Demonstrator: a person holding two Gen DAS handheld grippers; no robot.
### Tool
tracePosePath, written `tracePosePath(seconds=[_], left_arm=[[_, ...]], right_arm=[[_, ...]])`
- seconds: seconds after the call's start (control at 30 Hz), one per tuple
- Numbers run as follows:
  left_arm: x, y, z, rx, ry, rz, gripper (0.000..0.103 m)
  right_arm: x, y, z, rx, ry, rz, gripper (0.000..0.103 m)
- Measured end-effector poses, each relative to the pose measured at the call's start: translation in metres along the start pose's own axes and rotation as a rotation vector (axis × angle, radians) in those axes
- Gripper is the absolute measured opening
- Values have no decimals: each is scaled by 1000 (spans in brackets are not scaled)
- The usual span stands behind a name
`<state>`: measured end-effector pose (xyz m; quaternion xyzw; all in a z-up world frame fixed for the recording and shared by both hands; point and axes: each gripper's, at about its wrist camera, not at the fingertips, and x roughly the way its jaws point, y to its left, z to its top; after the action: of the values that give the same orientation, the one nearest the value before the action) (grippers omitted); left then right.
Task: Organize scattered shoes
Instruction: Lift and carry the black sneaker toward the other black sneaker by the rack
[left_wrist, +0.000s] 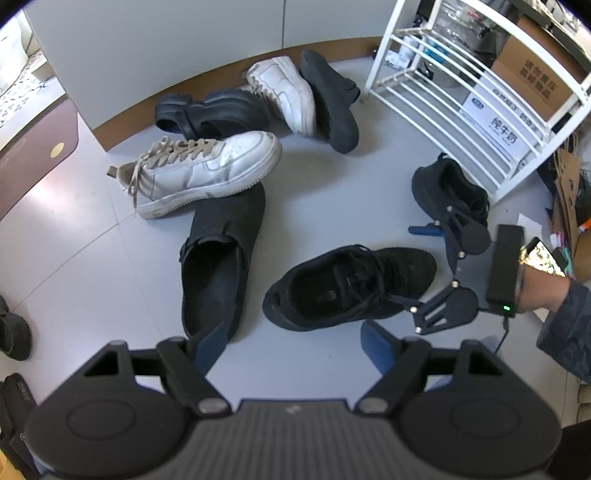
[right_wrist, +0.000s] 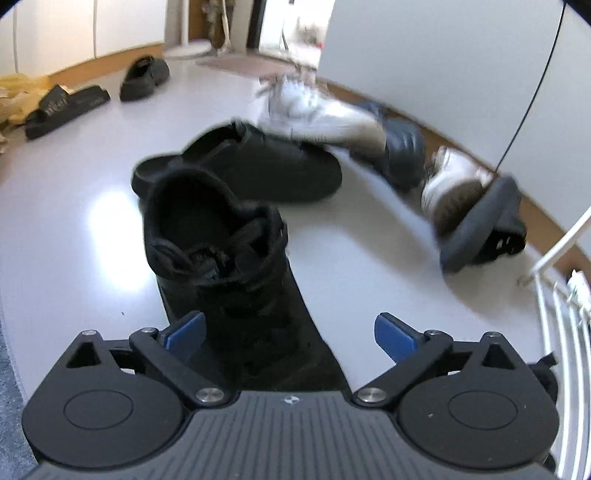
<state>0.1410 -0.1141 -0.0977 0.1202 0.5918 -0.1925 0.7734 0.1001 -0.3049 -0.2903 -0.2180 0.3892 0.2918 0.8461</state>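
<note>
Grey floor tiles (left_wrist: 74, 266) are seen from above in the left wrist view, with shoes scattered across them. Far left, at the frame edge, part of a dark shoe (left_wrist: 13, 332) is cut off. Next, a white laced sneaker (left_wrist: 207, 170) lies on its side, its sole resting over the toe of a black slip-on shoe (left_wrist: 221, 258). Behind it a chunky black shoe (left_wrist: 207, 110) is set against the wall base, beside a second white sneaker (left_wrist: 284, 92) that leans on an upturned black shoe (left_wrist: 330, 103). Lower centre, a black laced sneaker (left_wrist: 347, 284) sits upright, just ahead of the left claw (left_wrist: 291, 345). That claw is spread wide, blue pads apart, nothing between them.

Further right, the right claw (left_wrist: 421, 269) is seen held in a hand (left_wrist: 543, 288) with a dark sleeve. Its fingers are spread wide, one blue pad by another black sneaker (left_wrist: 447, 192), the other by the toe of the laced sneaker. No grip is seen. A white rack (left_wrist: 461, 107) stands at far right, with a cardboard box (left_wrist: 535, 74) behind its bars.

In the right wrist view, blurred, black slides (right_wrist: 66, 107) and a black clog (right_wrist: 144, 77) are noted at far left. A black sneaker (right_wrist: 229, 258) lies centre, its toe between the pads; whether they touch it cannot be told.
</note>
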Motion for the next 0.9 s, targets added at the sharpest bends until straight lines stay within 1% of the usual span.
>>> tracePosePath(seconds=[0.07, 0.13, 0.2, 0.23, 0.27, 0.3, 0.37, 0.4, 0.47, 0.63, 0.8, 0.87, 0.9], left_arm=[[0, -1, 0, 1, 1, -1, 82], [0, -1, 0, 1, 1, -1, 82], [0, -1, 0, -1, 2, -1, 82], [0, -1, 0, -1, 2, -1, 82], [0, -1, 0, 0, 3, -1, 82], [1, -1, 0, 0, 4, -2, 82], [1, 0, 0, 0, 6, -3, 82], [1, 0, 0, -2, 7, -3, 82], [1, 1, -1, -6, 7, -3, 82], [-1, 1, 0, -7, 2, -3, 82], [-1, 1, 0, -12, 4, -20, 82], [-1, 2, 0, -16, 3, -18, 82], [-1, 3, 0, -15, 2, -14, 82]], right_arm=[[10, 2, -1, -20, 16, 5, 100], [15, 4, -2, -22, 18, 31, 100], [19, 2, -3, 7, 25, 46, 96], [21, -1, -5, 51, 35, 65, 83], [23, -5, -5, 108, 49, 90, 79], [22, -7, -6, 138, 50, 88, 76], [20, -4, -9, 152, 53, 70, 70], [19, -5, -11, 177, 52, 67, 69], [16, -10, -20, 272, 49, 60, 65], [11, -12, -30, 459, 76, -10, 61], [10, -13, -31, 541, 105, -62, 58], [7, -14, -33, 573, 109, -85, 53], [4, -14, -35, 588, 107, -97, 52]])
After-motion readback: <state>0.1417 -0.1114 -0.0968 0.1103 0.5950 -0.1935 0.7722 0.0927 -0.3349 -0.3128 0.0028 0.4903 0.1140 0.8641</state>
